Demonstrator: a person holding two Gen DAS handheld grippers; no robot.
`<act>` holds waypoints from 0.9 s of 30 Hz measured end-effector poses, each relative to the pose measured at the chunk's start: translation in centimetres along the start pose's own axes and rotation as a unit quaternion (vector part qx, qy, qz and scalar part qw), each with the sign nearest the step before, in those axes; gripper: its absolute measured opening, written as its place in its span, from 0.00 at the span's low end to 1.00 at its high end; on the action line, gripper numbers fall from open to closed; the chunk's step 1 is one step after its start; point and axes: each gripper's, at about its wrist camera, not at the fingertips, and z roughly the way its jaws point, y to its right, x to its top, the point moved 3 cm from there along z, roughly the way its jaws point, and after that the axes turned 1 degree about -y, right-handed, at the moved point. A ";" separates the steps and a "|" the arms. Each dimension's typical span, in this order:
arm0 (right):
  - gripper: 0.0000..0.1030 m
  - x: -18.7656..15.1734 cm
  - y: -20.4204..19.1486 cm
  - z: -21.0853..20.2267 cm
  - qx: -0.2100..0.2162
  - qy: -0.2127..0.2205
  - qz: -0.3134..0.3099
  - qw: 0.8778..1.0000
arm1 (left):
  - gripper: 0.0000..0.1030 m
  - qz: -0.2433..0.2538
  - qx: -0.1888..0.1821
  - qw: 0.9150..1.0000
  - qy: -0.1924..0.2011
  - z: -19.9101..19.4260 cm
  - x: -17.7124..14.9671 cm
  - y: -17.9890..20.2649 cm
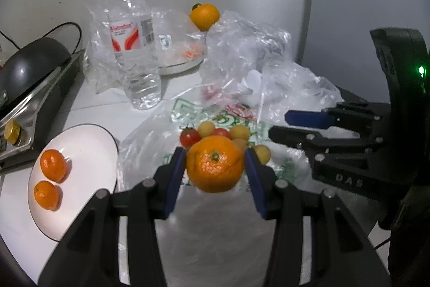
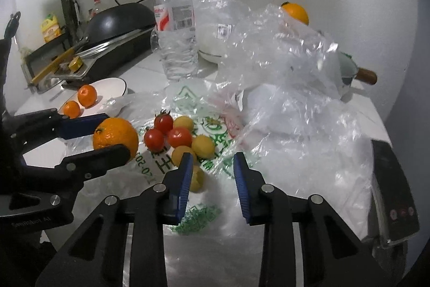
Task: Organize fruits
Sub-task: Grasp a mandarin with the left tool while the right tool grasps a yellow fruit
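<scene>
My left gripper (image 1: 215,155) is shut on an orange (image 1: 215,168), its blue pads pressing both sides and lifting it above a printed plastic bag (image 1: 282,166). The right wrist view shows that same orange (image 2: 115,136) in the left gripper (image 2: 114,133) at the left. A cluster of red cherry tomatoes (image 2: 164,121) and yellow ones (image 2: 203,146) lies on the bag. My right gripper (image 2: 213,158) hovers open just right of the cluster, nothing between its pads. Two mandarins (image 1: 53,164) rest on a white plate (image 1: 86,147) at the left. Another orange (image 1: 204,15) sits at the back.
A water bottle (image 1: 134,45) stands behind the bag, amid crumpled clear plastic (image 2: 295,71). A black wok (image 1: 29,66) on a stove is at the far left. A pot with a wooden handle (image 2: 365,75) and a dark appliance (image 2: 395,192) are on the right.
</scene>
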 end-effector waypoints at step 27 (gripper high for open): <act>0.27 -0.7 -3.2 3.3 -0.018 -0.063 -0.051 0.997 | 0.45 -0.011 0.032 0.999 0.034 -2.9 -0.5 -3.9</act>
